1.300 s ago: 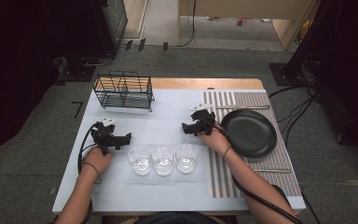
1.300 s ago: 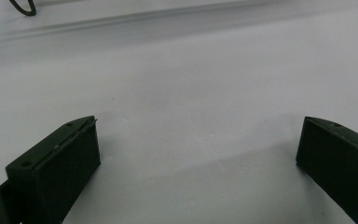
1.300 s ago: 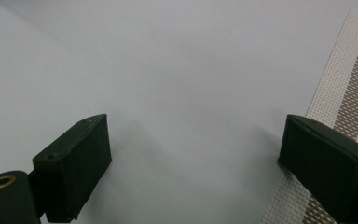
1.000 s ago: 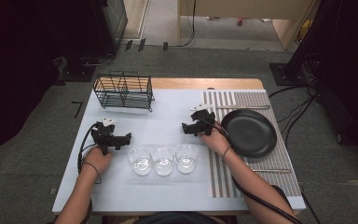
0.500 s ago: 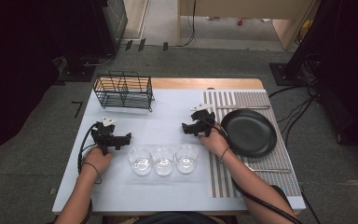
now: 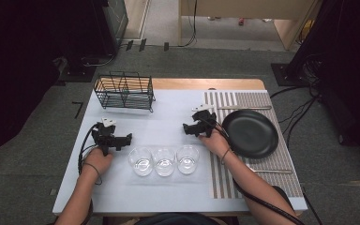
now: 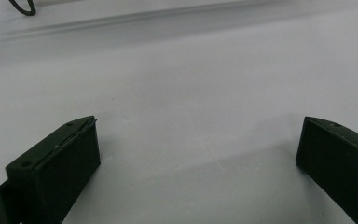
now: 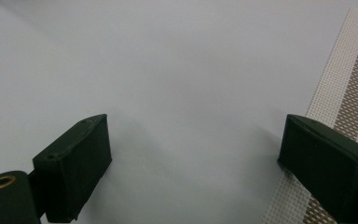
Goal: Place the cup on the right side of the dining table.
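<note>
Near both wide-jawed grippers, three glasses (image 6: 164,161) line up left-to-right.

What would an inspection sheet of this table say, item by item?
Surface: pale table, striped mat on its right part.
Job's things: three clear glasses in a row at the near edge, upright; wire rack at the far left; black plate on the mat.
Clutter: nothing seen.
Grippers: left gripper and right gripper open, nothing between the jaws, on the table.
Cables: black cable along the right forearm.
Surroundings: grey floor, dark equipment.
</note>
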Motion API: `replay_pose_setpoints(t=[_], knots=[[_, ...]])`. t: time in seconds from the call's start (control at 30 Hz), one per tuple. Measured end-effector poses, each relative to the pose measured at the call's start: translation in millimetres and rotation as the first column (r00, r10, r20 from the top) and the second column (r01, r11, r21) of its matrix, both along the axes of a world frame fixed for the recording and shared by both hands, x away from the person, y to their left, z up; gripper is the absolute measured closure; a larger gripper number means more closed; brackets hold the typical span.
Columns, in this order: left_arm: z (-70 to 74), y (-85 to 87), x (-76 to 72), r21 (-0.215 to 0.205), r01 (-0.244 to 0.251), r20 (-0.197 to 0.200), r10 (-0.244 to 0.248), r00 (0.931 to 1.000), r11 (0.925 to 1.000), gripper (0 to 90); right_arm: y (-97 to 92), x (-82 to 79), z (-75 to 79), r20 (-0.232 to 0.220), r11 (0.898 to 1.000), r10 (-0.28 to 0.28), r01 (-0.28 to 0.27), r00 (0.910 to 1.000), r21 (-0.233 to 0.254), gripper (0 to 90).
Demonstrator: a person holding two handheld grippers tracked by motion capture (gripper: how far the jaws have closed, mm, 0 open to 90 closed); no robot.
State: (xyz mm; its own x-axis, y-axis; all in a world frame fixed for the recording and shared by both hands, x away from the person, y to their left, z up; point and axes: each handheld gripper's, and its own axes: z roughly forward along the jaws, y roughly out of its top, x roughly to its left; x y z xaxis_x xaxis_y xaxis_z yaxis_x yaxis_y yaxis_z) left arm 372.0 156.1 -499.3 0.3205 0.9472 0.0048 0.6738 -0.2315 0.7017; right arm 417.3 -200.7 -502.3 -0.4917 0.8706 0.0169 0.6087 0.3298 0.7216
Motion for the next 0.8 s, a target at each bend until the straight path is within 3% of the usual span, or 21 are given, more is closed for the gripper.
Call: replay_pose_setpoints(t=[0.4,0.47,0.53,0.8], knots=[[0.0,0.1,0.1,-0.002,0.0,-0.001,0.0,1.0,1.0,0.0,0.6,1.3,2.8,-0.024,1.0,0.0,0.0,0.9997,-0.006,9.6],[0.0,0.1,0.1,-0.002,0.0,-0.001,0.0,1.0,1.0,0.0,-0.2,1.4,4.6,-0.031,1.0,-0.005,0.004,0.9995,-0.006,15.3],[0.0,0.1,0.1,-0.002,0.0,-0.001,0.0,1.0,1.0,0.0,-2.5,2.3,6.8,-0.037,1.0,-0.011,0.011,0.9993,0.009,15.1],[0.0,0.0,0.0,-0.001,0.0,0.0,0.0,1.0,1.0,0.0,-3.5,2.0,11.7,-0.02,1.0,-0.008,0.009,0.9998,0.021,15.1]])
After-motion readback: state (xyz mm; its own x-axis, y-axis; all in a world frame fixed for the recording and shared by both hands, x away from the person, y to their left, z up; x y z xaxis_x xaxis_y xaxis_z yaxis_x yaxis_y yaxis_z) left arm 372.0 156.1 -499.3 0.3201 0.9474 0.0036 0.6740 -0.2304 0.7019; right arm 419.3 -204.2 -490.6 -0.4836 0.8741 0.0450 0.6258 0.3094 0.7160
